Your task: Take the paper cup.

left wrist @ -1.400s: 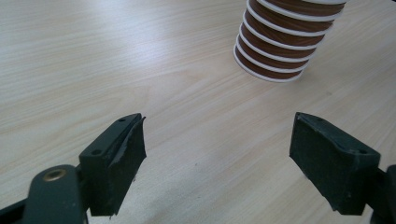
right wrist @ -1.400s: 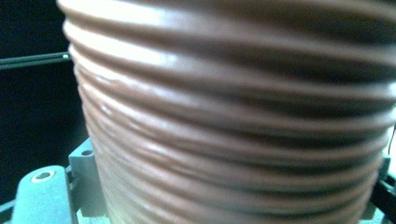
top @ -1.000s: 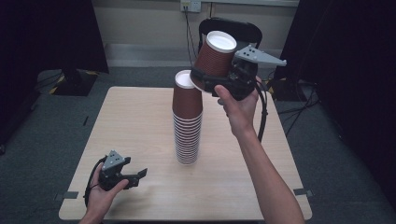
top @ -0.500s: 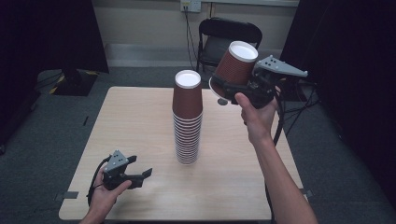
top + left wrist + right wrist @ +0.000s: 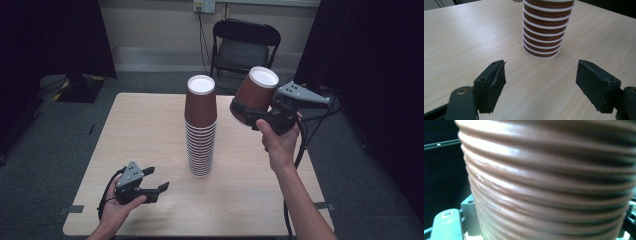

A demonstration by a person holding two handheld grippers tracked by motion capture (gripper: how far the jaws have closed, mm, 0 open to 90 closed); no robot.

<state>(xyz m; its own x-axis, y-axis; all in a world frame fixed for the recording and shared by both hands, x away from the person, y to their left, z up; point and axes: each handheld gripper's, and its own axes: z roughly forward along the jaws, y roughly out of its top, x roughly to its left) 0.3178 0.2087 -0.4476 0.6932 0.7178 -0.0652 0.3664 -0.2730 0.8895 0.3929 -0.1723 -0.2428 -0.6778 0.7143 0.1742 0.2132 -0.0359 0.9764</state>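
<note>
A tall stack of brown paper cups [image 5: 201, 130] stands upside down near the middle of the wooden table [image 5: 150, 130]; its lower rims [image 5: 543, 35] show in the left gripper view. To the stack's right, in the air, my right gripper [image 5: 252, 112] is shut on a single brown cup [image 5: 253, 95], tilted with its white bottom up. That cup's ribbed wall [image 5: 549, 185] looms close in the right gripper view. My left gripper [image 5: 155, 181] rests open near the front left of the table, with nothing between its pads [image 5: 495, 85].
A black folding chair [image 5: 243, 47] stands behind the table. Dark curtains hang at both sides. Grey carpet surrounds the table, and a cable [image 5: 299, 155] trails from the right gripper.
The right gripper has carried the single cup away from the stack's top, rightward and lower. The left gripper has shifted slightly right and stays open.
</note>
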